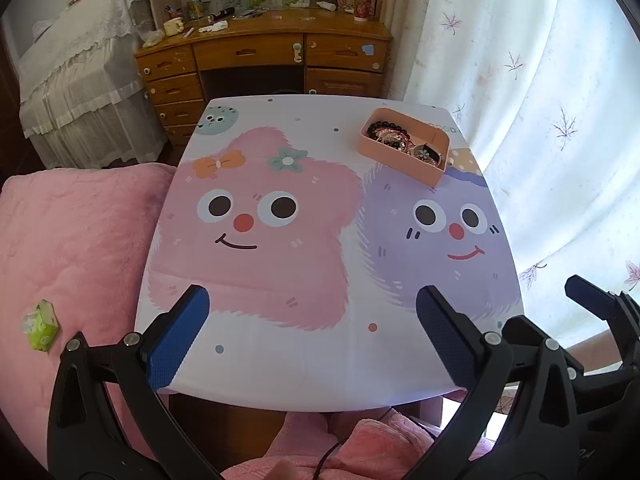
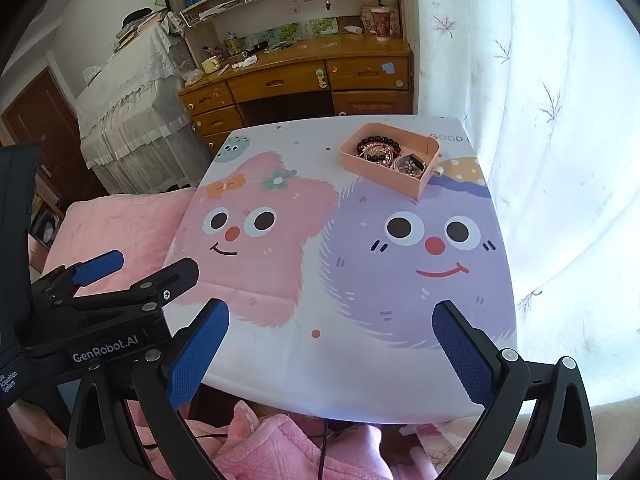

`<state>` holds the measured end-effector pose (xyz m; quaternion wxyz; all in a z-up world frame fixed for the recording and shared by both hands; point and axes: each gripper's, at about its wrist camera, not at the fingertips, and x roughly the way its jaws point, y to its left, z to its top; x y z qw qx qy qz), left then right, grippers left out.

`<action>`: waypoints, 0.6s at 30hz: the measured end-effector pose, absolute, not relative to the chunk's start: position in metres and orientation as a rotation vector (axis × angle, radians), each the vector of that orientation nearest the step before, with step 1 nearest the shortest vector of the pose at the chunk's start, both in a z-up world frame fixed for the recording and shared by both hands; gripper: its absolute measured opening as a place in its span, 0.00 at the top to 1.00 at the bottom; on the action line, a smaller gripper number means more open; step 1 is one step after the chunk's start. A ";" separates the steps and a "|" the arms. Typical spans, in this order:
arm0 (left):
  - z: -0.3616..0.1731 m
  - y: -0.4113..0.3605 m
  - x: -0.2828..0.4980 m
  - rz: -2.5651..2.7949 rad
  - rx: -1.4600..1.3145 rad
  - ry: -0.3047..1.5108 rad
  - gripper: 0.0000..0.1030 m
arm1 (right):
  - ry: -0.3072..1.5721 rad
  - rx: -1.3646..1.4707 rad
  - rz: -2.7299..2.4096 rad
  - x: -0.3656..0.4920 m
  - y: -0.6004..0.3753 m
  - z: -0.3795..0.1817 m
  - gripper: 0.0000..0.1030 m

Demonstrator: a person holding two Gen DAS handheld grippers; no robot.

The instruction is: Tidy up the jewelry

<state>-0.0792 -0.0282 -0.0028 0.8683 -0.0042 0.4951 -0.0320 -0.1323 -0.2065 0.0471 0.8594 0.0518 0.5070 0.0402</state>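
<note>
Poised wide-jawed and empty at the near edge of the cartoon-print table (image 1: 320, 360), left gripper (image 1: 312, 336) and right gripper (image 2: 332, 348), with the pink tray (image 2: 416, 184) of jewelry (image 2: 378, 150) gathered at one o'clock, apparently tidied.

- Table (image 1: 320, 360): directly ahead of both grippers, its near edge below their fingertips.
- Tray (image 1: 396, 160): on the table's far right corner, well ahead and to the right of the left gripper (image 1: 312, 340); ahead of the right gripper (image 2: 330, 354).
- Jewelry (image 1: 390, 134): heaped inside the tray.
- Left gripper: beside the right gripper, on its left.
- Desk (image 1: 264, 52): behind the table's far edge.
- Curtain (image 1: 540, 120): along the table's right side.
- Bed (image 1: 60, 240): left of the table.
</note>
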 end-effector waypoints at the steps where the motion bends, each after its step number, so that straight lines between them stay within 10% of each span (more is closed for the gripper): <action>1: -0.003 -0.027 -0.081 -0.070 -0.017 1.038 0.00 | 1.062 0.101 0.075 -0.132 -0.204 0.046 0.00; 18: 0.004 -0.030 -0.087 -0.087 0.001 0.995 0.00 | 1.049 0.147 0.051 -0.135 -0.218 0.049 0.00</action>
